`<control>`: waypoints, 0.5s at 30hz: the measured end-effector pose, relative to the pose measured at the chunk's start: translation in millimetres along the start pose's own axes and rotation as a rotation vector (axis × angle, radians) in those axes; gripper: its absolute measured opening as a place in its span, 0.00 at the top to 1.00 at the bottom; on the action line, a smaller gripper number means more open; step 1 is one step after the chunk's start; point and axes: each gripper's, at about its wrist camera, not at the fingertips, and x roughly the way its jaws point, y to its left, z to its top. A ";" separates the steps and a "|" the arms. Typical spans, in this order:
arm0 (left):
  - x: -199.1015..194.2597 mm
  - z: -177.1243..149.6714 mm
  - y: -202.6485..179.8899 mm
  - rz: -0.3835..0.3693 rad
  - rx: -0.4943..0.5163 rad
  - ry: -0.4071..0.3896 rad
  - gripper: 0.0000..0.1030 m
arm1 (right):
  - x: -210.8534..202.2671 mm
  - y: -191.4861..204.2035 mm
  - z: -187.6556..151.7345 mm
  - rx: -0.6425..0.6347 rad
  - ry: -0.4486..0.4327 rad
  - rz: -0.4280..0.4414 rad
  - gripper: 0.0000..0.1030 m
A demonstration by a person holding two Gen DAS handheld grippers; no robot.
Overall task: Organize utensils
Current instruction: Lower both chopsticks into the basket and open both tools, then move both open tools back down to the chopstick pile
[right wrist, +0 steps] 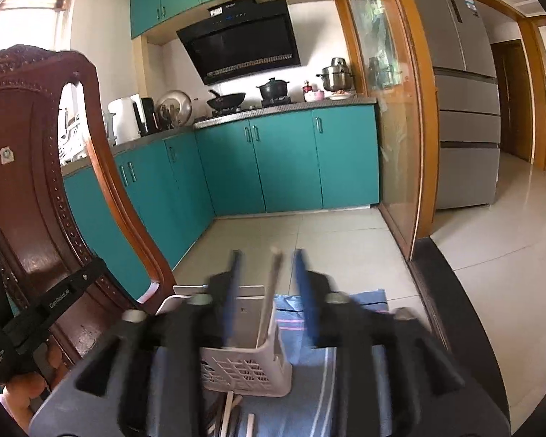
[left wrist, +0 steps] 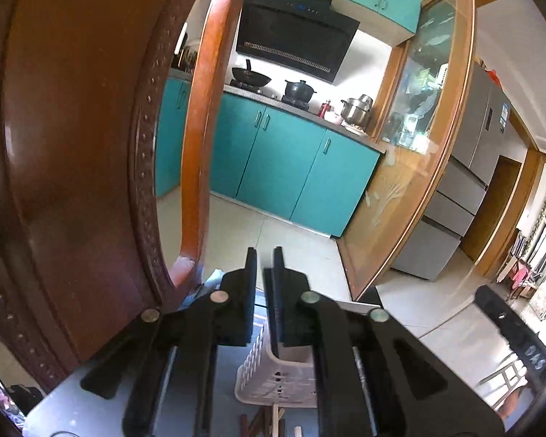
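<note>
I see the chair (left wrist: 72,167) first, a carved back of glossy red-brown wood with a beaded rim, filling my left view from 7 to 12 o'clock. In my right view it stands at 9 o'clock. Under everything lies a blue cloth (right wrist: 349,327) with thin pale stripes, spread flat on the tabletop (left wrist: 69,404), which shows smooth and grey at 7 o'clock in the left view.

The basket (right wrist: 251,367) sits on that cloth at 6 o'clock in both views. It is a white plastic box with lattice-holed walls and an open top. One pale stick (right wrist: 271,291), slim and straight, stands tilted inside it, and its tip rises between my right fingers without touching either. More utensils (right wrist: 229,415) lie flat on the cloth just in front of the basket, at 6 o'clock: dark and pale slim handles, too blurred to name.

My left gripper (left wrist: 265,255) is matte black, and its pads stand almost together with a narrow gap and nothing between them. My right gripper (right wrist: 267,255), motion-blurred with blue pads, is spread wide and holds nothing.
</note>
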 end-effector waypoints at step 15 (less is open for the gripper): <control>10.9 -88.2 8.8 0.037 0.142 0.323 0.64 | 14.8 -7.8 -109.2 -0.012 0.335 0.052 0.62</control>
